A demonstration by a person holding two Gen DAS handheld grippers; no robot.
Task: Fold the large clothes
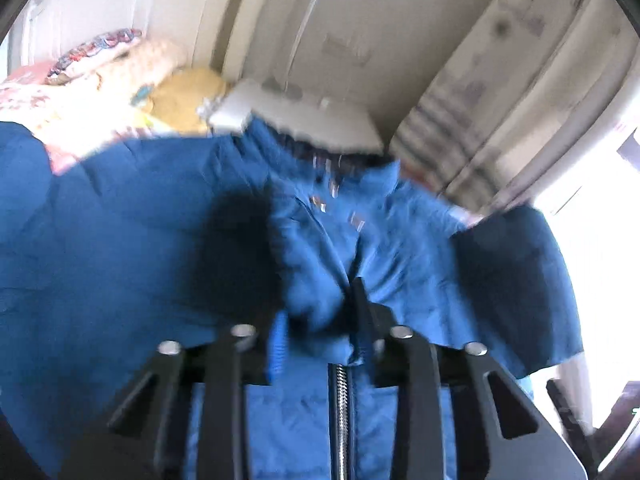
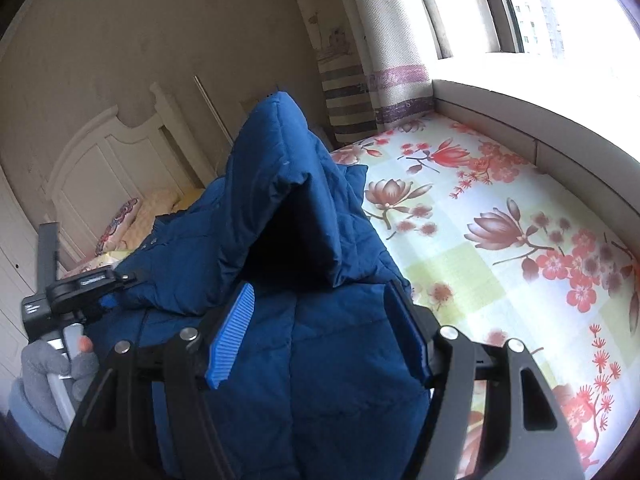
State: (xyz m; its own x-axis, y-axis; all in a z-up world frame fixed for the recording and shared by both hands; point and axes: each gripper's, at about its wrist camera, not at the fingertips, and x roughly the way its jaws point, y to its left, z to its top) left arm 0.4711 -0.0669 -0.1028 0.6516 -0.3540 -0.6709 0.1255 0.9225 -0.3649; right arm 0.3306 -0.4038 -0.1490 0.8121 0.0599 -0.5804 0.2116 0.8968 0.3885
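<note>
The blue padded jacket point(image 2: 280, 240) is lying on the bed, over a floral bedsheet point(image 2: 500, 216), with one part lifted into a peak toward the white headboard point(image 2: 100, 160).

The left claw point(image 1: 320, 320) is sitting nearly closed, its black fingers point(image 1: 362, 304) pinching a bunched fold of the blue fabric near the zip line (picture heavily blurred, the exact contact is hard to read). The jacket point(image 1: 140, 240) is filling most of this view, snaps visible along the front.

The right claw point(image 2: 320, 340) is standing partly open, its blue ribbed pads point(image 2: 232, 340) on either side of a thick padded section of the jacket. The fabric is filling the gap and appears to be touching both pads, so it is reading as gripped, not hanging free.

At left in the right wrist view, the left gripper body point(image 2: 72, 292) is showing beside the jacket edge. A striped curtain point(image 2: 396, 72) is hanging by the window point(image 2: 560, 8).
</note>
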